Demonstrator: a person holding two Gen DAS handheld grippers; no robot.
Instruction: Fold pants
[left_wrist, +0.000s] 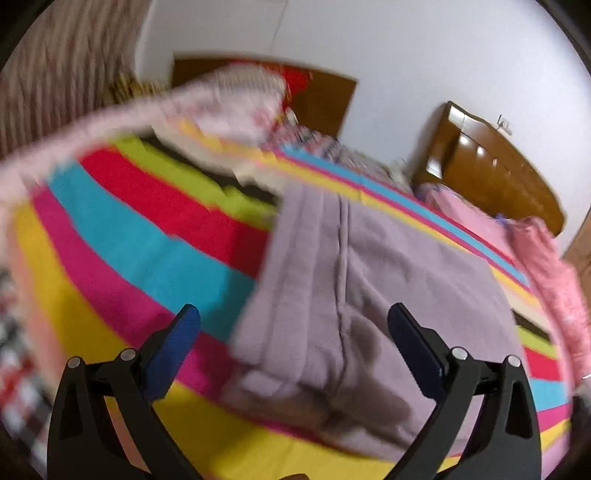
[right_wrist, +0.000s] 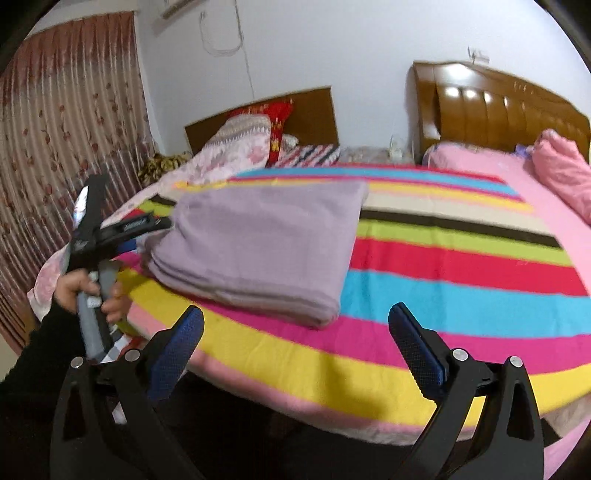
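Motion blur smears the pink quilt (left_wrist: 122, 122); left tool's (right_wrist: 147, 225) tips hidden.

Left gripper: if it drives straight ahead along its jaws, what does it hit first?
Most likely the folded purple pants. The left gripper has its jaws open and empty, and the pants fill the gap between them, lying on the striped blanket. The view is motion-blurred, so depth is uncertain.

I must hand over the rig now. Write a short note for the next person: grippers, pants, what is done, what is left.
Left gripper: open, holds nothing, hovers over the near edge of the pants.
Right gripper: open, holds nothing, off the pants, above the striped blanket.
Pants: lilac, lying on the blanket as a folded, layered rectangle.
Done: the fold looks finished.
Left: perhaps check the edges and square them.
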